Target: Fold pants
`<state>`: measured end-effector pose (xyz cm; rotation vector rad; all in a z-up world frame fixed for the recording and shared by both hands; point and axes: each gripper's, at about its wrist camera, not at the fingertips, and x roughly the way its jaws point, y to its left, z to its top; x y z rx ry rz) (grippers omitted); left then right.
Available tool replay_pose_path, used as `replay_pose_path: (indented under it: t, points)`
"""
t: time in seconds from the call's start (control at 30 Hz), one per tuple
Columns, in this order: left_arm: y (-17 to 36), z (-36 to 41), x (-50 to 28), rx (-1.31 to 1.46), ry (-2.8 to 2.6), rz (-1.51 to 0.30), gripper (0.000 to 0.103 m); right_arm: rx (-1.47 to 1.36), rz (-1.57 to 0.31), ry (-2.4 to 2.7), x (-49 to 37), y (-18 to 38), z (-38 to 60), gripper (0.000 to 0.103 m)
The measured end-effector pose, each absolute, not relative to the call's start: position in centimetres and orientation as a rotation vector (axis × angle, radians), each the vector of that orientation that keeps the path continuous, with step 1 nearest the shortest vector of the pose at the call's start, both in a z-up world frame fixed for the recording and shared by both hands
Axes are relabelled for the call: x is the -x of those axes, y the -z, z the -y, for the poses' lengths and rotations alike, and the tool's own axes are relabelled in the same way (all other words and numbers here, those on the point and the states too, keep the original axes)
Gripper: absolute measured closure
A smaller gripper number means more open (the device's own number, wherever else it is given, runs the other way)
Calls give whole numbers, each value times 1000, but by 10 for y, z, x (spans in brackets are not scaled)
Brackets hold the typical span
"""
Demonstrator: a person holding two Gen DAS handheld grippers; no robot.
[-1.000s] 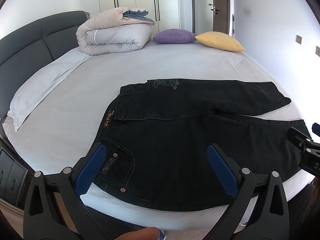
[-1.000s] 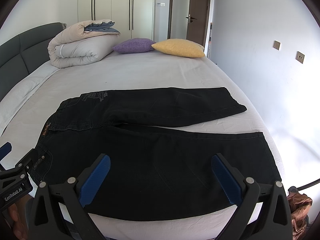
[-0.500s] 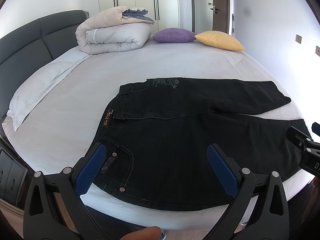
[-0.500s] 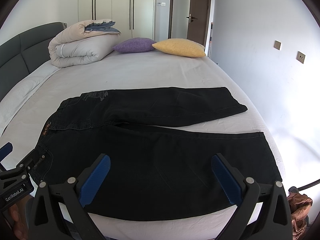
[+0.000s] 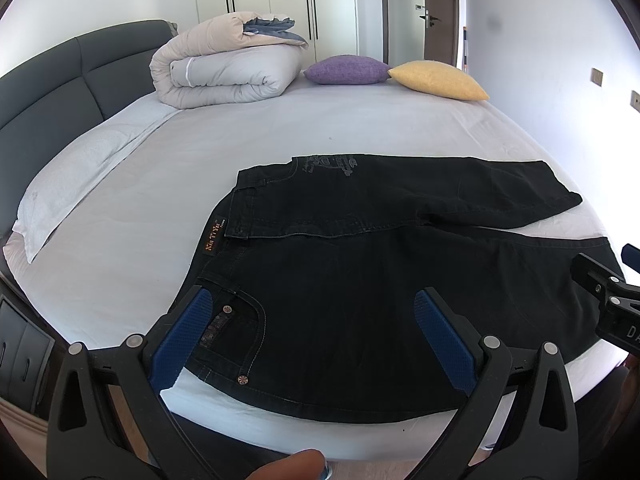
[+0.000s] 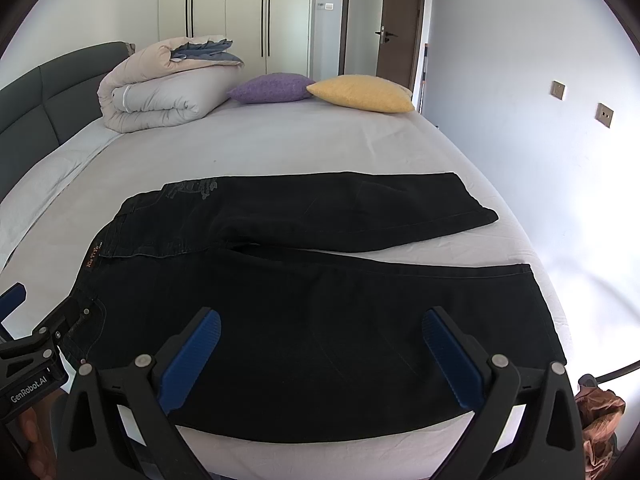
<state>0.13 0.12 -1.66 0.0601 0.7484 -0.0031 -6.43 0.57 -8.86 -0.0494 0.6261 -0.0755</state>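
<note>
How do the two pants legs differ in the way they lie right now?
The far leg lies further up the bed, its hem angled away; the near leg runs along the bed's edge, under both open grippers. The far leg looks shorter from here. Both are black and flat.

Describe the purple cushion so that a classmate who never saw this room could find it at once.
Start at the bed and look to its far end. Right of the rolled duvet lie two cushions touching; the purple cushion is the left one, next to the yellow cushion.
</note>
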Motion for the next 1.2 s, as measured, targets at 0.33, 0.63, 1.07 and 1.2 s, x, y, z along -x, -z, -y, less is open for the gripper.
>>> replay_pose_path:
  t: [0.33, 0.63, 1.07, 1.2]
  points:
    - [23, -5, -15, -41, 6, -782, 0, 50, -638, 61, 59, 94, -6, 0]
    - [40, -35, -49, 24, 114, -758, 0, 99, -633, -20, 40, 91, -10, 0]
    - [70, -98, -233, -34, 246, -895, 0, 125, -661, -318, -58, 81, 18, 12]
    - [72, -105, -312, -118, 369, -909, 0, 150, -673, -416, -83, 83, 26, 13]
